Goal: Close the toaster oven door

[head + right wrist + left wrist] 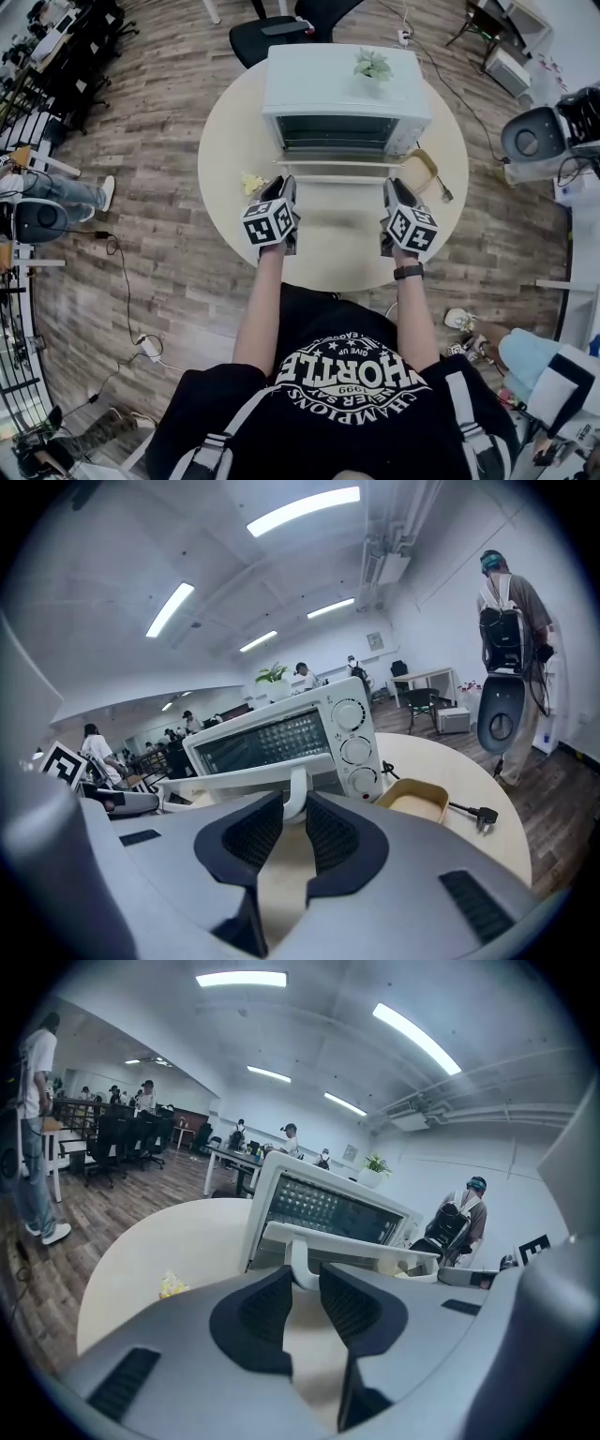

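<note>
A white toaster oven (319, 84) is sitting toward the far side of a round cream table (337, 239), with a small green potted plant (373, 64) on its top. The toaster oven door (339, 166) is hanging open, tipped out toward the person, with its white bar handle (349, 1241) low in front of the oven's mouth.

The left gripper (285, 180) is pinching the handle's left post between narrow jaws. The right gripper (394, 185) is doing the same on the right post.

A tan shallow dish (419, 171) is lying just beside the door's right end, close to the right gripper, with a black power plug (444, 194) near it. A crumpled yellow scrap (250, 183) is lying left of the left gripper. A black office chair (281, 28) is standing behind the table.
</note>
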Action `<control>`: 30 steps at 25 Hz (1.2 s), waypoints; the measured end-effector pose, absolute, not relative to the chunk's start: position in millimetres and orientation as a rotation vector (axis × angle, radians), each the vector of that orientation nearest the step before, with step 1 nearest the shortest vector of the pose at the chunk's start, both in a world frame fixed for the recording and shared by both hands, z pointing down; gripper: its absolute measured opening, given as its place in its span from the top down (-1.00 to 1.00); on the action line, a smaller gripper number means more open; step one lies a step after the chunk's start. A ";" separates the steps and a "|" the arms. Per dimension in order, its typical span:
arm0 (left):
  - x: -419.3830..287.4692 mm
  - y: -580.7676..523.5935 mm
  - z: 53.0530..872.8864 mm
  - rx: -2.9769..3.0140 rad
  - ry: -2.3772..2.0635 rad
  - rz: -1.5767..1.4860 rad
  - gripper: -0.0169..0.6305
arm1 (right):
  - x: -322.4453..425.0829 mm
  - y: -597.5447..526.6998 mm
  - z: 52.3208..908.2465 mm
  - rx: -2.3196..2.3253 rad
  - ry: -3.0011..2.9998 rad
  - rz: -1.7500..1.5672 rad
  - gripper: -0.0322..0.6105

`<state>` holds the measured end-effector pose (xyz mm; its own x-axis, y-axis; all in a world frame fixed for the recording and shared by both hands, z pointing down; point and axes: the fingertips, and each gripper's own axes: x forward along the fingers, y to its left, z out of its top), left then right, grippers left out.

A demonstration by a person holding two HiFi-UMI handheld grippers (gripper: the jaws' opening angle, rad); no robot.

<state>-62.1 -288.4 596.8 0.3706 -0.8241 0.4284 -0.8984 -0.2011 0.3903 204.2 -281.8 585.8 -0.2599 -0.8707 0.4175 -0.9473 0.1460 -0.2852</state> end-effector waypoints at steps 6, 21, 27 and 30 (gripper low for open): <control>-61.8 -289.6 596.0 2.046 -1.485 0.175 0.60 | 204.5 -282.9 584.8 1.802 -2.251 0.750 0.60; -61.4 -293.6 591.5 2.033 -1.472 0.192 0.60 | 205.6 -287.6 580.1 1.786 -2.244 0.795 0.60; -60.3 -294.9 591.0 2.036 -1.468 0.190 0.60 | 207.0 -288.7 579.6 1.803 -2.242 0.803 0.60; -62.3 -298.1 588.1 2.038 -1.471 0.184 0.60 | 204.7 -292.2 576.8 1.801 -2.246 0.803 0.60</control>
